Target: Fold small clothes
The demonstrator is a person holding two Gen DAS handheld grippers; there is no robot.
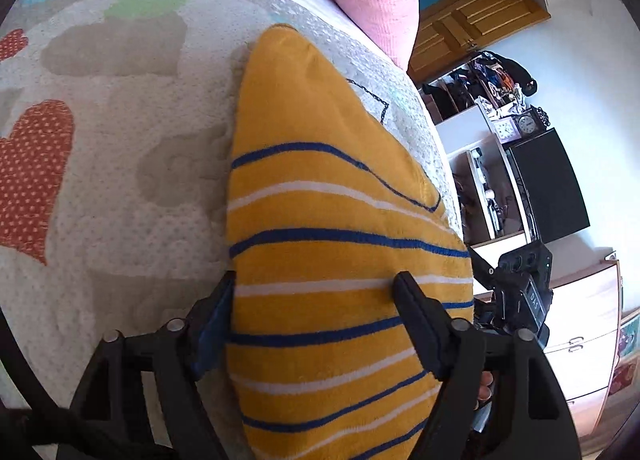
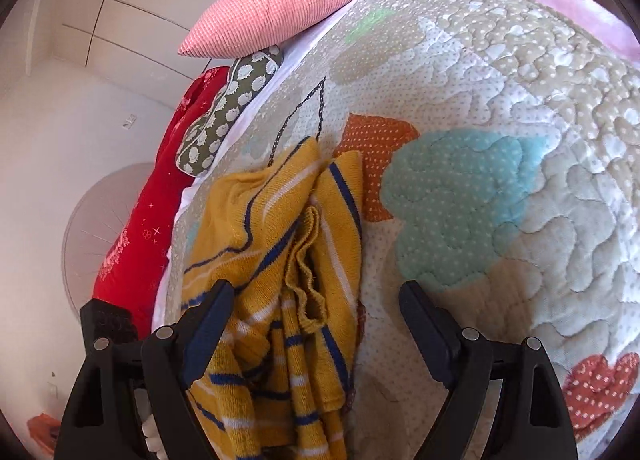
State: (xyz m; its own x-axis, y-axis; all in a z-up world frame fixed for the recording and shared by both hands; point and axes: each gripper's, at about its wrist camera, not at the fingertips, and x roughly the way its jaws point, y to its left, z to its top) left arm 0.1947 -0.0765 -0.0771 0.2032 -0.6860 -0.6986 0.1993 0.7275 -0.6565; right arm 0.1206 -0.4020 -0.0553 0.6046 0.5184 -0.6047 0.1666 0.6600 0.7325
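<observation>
Striped yellow garment (image 1: 340,260) is spread on the quilt (image 1: 120,179), its long axis running away from the left gripper (image 1: 316,288), whose wide-parted jaws straddle it ungripped. The right gripper (image 2: 316,296), likewise agape, is held empty just beside its bunched edge.

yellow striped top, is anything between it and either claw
Nothing visible is. The yellow striped top already fills the gap of the open left claw, its fingers on either side of the cloth. The bunched cloth lies between the open right claw fingers too, against the left finger. Only the quilt lies beneath.
</observation>
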